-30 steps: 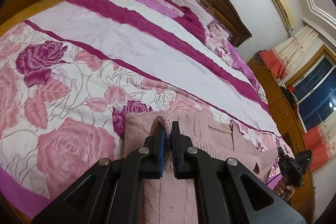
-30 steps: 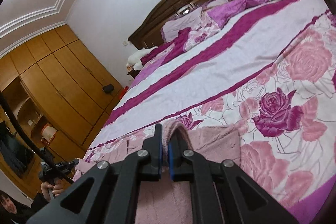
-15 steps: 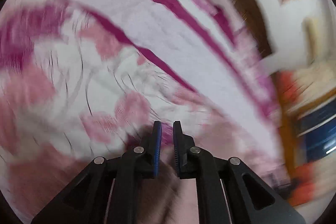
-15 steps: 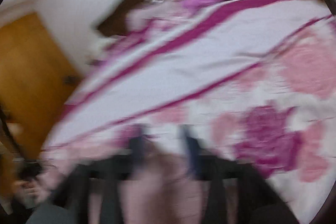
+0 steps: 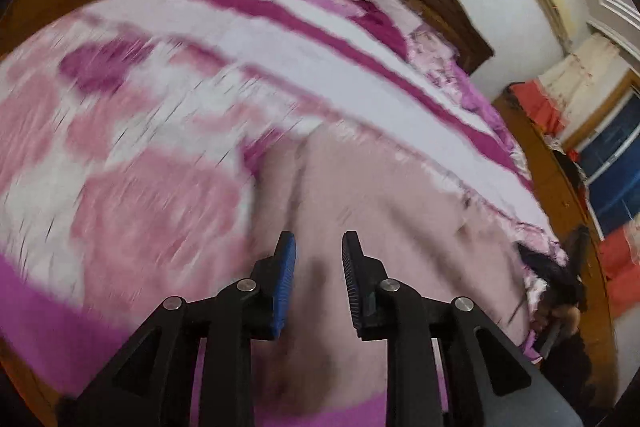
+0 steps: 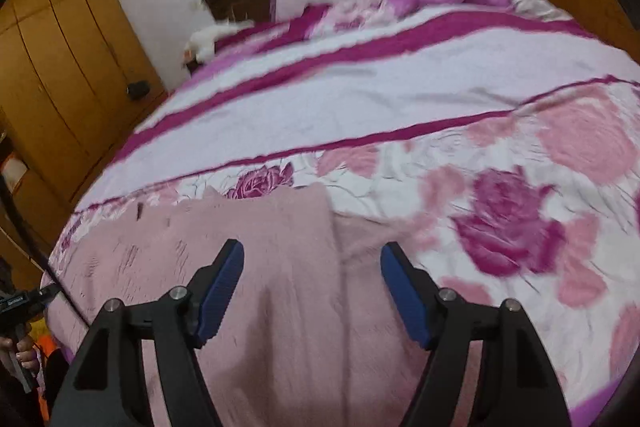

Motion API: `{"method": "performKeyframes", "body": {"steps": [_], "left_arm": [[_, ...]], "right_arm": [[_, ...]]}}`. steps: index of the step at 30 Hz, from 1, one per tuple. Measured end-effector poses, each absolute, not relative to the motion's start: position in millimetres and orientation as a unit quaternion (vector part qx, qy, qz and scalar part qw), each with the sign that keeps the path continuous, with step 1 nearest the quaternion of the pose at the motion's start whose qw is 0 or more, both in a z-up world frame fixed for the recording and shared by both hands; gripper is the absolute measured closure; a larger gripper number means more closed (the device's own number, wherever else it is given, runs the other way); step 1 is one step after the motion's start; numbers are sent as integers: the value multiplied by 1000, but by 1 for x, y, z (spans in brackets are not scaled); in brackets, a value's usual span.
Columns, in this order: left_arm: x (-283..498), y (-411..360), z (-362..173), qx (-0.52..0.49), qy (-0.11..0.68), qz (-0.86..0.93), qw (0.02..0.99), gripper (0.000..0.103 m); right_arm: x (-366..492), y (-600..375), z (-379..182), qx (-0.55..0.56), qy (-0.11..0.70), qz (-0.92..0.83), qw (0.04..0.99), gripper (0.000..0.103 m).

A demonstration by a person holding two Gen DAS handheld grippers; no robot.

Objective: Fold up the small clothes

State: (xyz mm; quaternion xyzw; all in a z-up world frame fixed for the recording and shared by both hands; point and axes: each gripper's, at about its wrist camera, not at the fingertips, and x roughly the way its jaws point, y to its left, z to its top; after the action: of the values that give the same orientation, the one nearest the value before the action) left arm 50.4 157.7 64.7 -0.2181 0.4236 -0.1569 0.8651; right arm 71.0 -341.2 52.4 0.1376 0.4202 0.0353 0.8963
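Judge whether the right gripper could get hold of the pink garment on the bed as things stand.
Probably yes. The right gripper is open, its fingers spread just above the pink garment, which lies flat on the bedspread. Nothing sits between them, so the way looks free.

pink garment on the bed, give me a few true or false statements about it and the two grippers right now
1. The right gripper is open. True.
2. The left gripper is clamped on the pink garment. False: its jaws stand apart with nothing between them.
3. The pink garment lies on the floral bedspread. True.
4. The garment hangs in the air between both grippers. False: it rests on the bed, released by both.
5. The right gripper's jaws stand wider apart than the left's. True.
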Motion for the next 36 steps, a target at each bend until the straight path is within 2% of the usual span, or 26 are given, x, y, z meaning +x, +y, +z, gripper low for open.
{"method": "performKeyframes", "body": {"steps": [2, 3, 4, 5, 6, 7, 8, 9, 11, 14, 21, 24, 28, 29, 30, 31, 33, 36], "left_arm": [[78, 144, 63, -191, 466, -154, 850, 95], [101, 136, 54, -165, 515, -141, 829, 93], [124, 126, 43, -132, 562, -119, 807, 93], [134, 121, 40, -117, 573, -112, 803, 93], [143, 117, 42, -107, 568, -113, 808, 96], [149, 116, 46, -106, 558, -116, 815, 103], [151, 116, 52, -114, 542, -125, 823, 103], [149, 118, 58, -125, 516, -138, 836, 103], [137, 123, 75, -136, 433, -150, 878, 103], [142, 132, 74, -174, 414, -127, 885, 103], [165, 160, 38, -247, 441, -68, 860, 103], [176, 142, 20, -230, 498, -80, 832, 103], [164, 144, 37, -229, 500, -107, 828, 103], [157, 148, 45, -239, 486, -123, 831, 103], [150, 149, 54, -245, 471, -142, 836, 103], [147, 149, 61, -243, 462, -153, 839, 102], [147, 142, 71, -217, 456, -156, 849, 101], [163, 125, 72, -161, 484, -126, 851, 99]], "right_arm": [[96, -339, 42, 136, 465, 14, 875, 39], [104, -338, 40, 143, 475, 15, 868, 50], [109, -337, 40, 154, 472, 30, 868, 66], [112, -337, 41, 161, 470, 37, 867, 72], [112, -338, 42, 163, 469, 33, 867, 84], [110, -344, 43, 174, 465, 31, 868, 92], [105, -352, 45, 199, 451, 35, 869, 92], [98, -362, 47, 222, 434, 38, 872, 98], [82, -383, 55, 259, 396, 31, 880, 98], [73, -399, 59, 280, 361, 23, 889, 99], [99, -405, 41, 272, 366, -5, 890, 99], [105, -409, 33, 280, 377, -7, 883, 98], [101, -410, 32, 247, 413, -65, 874, 92], [94, -410, 36, 245, 408, -62, 877, 90], [83, -408, 45, 240, 394, -55, 886, 78], [75, -406, 51, 234, 382, -52, 892, 60], [63, -396, 66, 208, 362, -45, 907, 47], [71, -373, 79, 160, 386, -29, 908, 42]]}}
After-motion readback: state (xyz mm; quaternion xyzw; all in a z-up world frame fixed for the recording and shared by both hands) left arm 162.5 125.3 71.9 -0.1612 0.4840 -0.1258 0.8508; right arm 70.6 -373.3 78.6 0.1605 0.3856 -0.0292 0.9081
